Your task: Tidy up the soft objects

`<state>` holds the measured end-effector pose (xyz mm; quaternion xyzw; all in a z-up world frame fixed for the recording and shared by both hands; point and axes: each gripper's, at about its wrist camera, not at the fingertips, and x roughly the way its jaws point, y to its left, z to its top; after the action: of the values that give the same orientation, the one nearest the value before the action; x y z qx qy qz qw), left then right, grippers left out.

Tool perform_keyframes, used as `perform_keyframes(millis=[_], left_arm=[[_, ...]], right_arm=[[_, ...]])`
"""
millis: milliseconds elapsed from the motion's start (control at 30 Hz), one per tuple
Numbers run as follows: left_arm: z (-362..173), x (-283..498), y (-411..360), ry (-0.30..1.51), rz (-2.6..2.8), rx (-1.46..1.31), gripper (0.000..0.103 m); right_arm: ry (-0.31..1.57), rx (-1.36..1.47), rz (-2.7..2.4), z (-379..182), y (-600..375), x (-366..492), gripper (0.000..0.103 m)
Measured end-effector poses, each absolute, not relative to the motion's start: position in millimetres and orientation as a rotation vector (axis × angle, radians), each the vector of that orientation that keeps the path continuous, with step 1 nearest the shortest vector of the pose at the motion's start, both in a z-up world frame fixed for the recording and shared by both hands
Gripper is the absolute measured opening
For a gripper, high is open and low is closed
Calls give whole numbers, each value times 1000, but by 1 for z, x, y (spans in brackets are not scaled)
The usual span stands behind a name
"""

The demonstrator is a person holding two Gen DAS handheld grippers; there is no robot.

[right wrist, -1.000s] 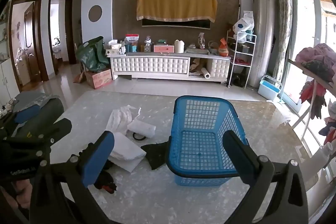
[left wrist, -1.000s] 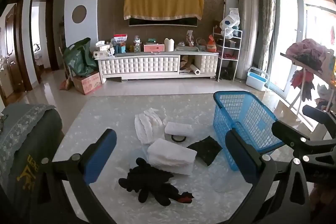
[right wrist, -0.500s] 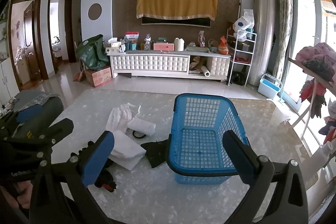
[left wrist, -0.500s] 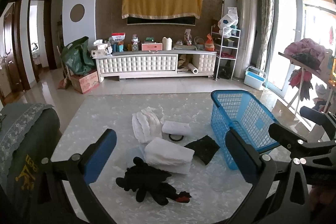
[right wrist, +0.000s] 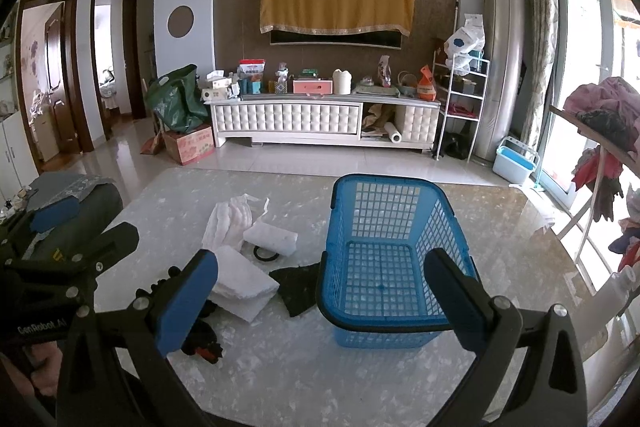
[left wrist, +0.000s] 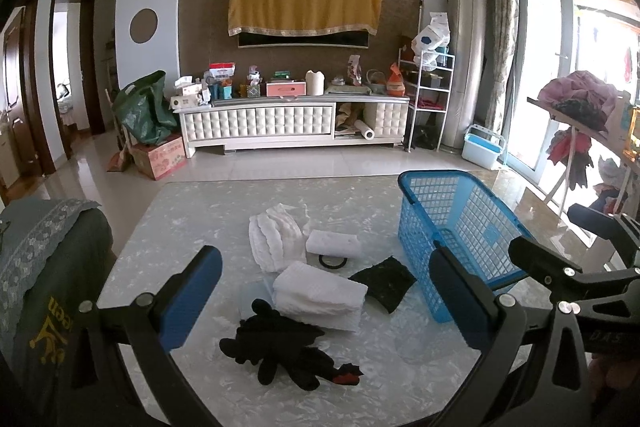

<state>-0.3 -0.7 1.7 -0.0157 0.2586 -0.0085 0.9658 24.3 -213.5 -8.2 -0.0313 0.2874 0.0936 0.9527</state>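
Observation:
Soft things lie on the marble table [left wrist: 192, 223]: a black plush toy [left wrist: 280, 347], a folded white towel [left wrist: 320, 293], a white ruffled cloth [left wrist: 274, 239], a white sponge block [left wrist: 334, 243] and a black cloth [left wrist: 384, 281]. An empty blue basket [right wrist: 384, 259] stands to their right, also in the left wrist view [left wrist: 452, 227]. My left gripper [left wrist: 324, 303] is open above the toy and towel. My right gripper [right wrist: 320, 299] is open above the basket's near rim. The towel [right wrist: 240, 279] and black cloth [right wrist: 298, 285] show left of the basket.
A black ring [left wrist: 332, 261] lies by the sponge block. A chair back with a grey cover [left wrist: 44, 267] stands at the table's left edge. A TV cabinet [left wrist: 288, 123] stands across the floor. A rack with clothes [left wrist: 576, 107] is at the right.
Both grippers have drifted slightly, so the table objects sit a little lower and nearer in view. Both stay open and nothing on the table has moved.

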Motion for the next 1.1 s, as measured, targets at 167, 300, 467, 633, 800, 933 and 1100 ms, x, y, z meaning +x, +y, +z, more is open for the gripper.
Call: perform_keyframes(millis=[167, 300, 467, 633, 800, 933, 1100], left_arm=[[3, -1, -1, 526, -17, -41, 103], [2, 0, -1, 525, -16, -42, 103], [0, -1, -2, 521, -17, -39, 103], [0, -1, -2, 524, -22, -46, 103], [-1, -2, -3, 524, -25, -46, 103], [0, -4, -5, 522, -27, -39, 103], [2, -3, -6, 528, -31, -38, 103]], right_arm=[[586, -61, 193, -9, -215, 24, 103], [591, -60, 197, -9, -215, 22, 103], [591, -58, 198, -9, -215, 23, 103], [596, -54, 201, -7, -216, 23, 103], [595, -52, 197, -7, -216, 23, 103], [598, -46, 197, -8, -217, 23, 103], [595, -39, 198, -8, -220, 23, 103]])
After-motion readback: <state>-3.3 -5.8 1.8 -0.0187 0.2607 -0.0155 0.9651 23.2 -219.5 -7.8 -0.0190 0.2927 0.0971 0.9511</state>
